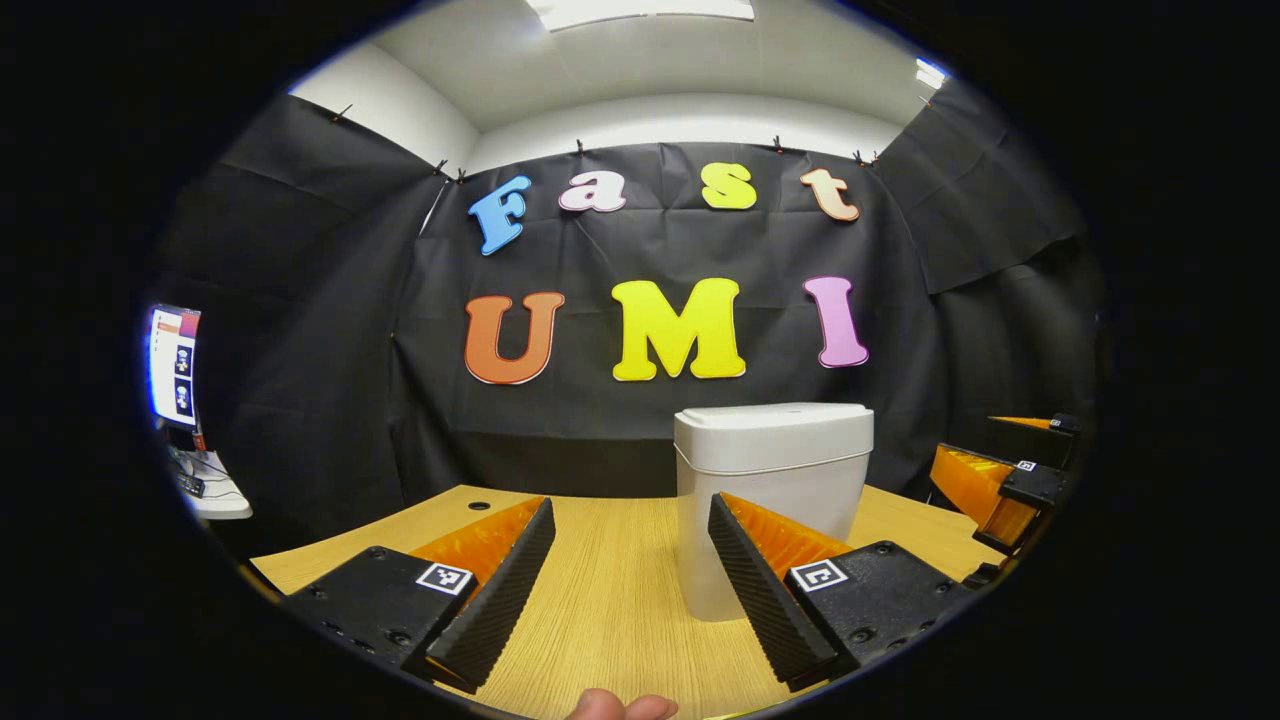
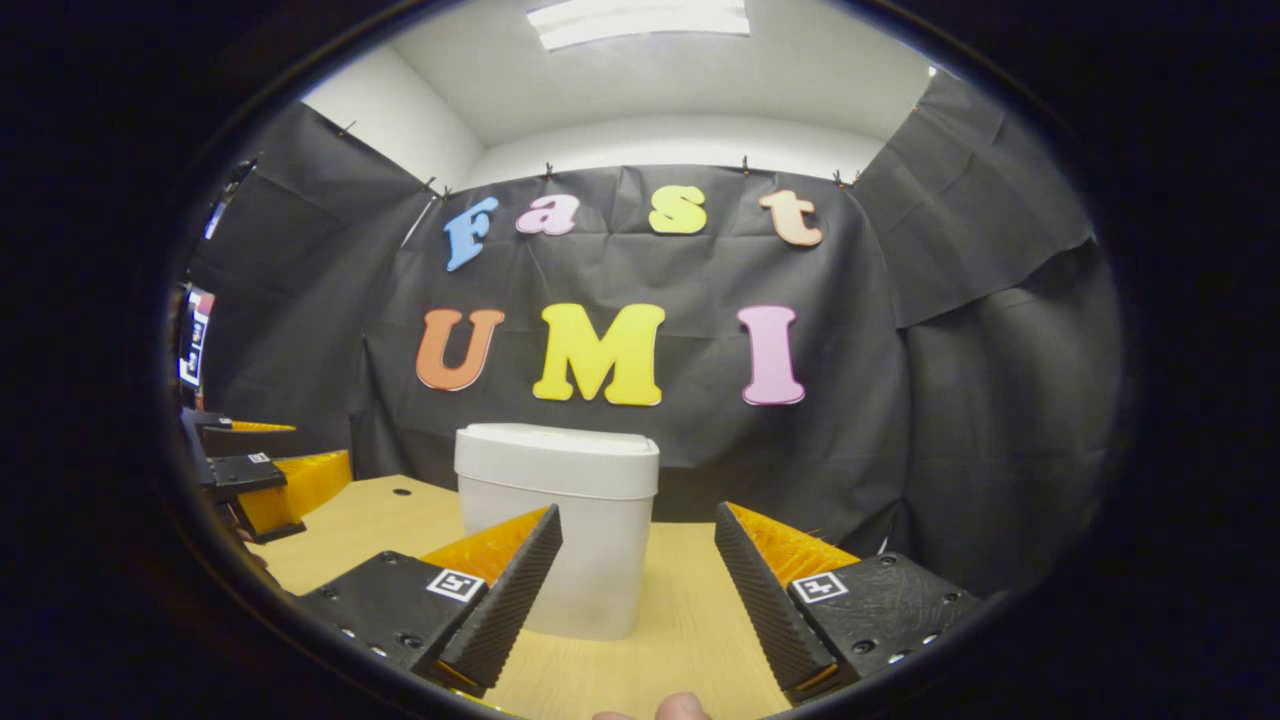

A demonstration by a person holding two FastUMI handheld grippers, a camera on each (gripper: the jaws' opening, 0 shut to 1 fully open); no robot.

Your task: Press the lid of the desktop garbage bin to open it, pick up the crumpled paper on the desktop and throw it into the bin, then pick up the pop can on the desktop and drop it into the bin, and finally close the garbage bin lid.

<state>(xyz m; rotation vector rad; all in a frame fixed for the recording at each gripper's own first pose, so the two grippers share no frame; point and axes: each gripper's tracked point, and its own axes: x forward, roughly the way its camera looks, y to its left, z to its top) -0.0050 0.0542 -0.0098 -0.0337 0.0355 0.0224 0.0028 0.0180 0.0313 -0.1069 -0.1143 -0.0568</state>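
Both grippers spread wide, nothing between the fingers. Left gripper (image 1: 632, 585) hovering over bare light wood-grain tabletop (image 1: 620, 600), a fingertip (image 1: 620, 707) of the holding hand peeking in at the near edge. Right gripper (image 2: 637, 590) likewise released above the same tabletop (image 2: 690, 610), a fingertip (image 2: 680, 708) showing at the near edge there too.

Just beyond the fingers, white plastic desktop garbage bin (image 1: 770, 480) standing upright on the table, lid down and closed; partly behind the right finger in the left gripper view, partly behind the left finger (image 2: 500, 590) in the right gripper view (image 2: 560, 520).

Off at the right edge of the left gripper view, right gripper seen again (image 1: 1005, 490), level with the bin and apart from it. At the left edge of the right gripper view, left gripper (image 2: 260, 475) likewise beside the bin, not touching.

Farther left, small round hole (image 1: 479, 506) in the tabletop, and a lit monitor (image 1: 173, 365) past the table's edge. Behind everything, black cloth wall.
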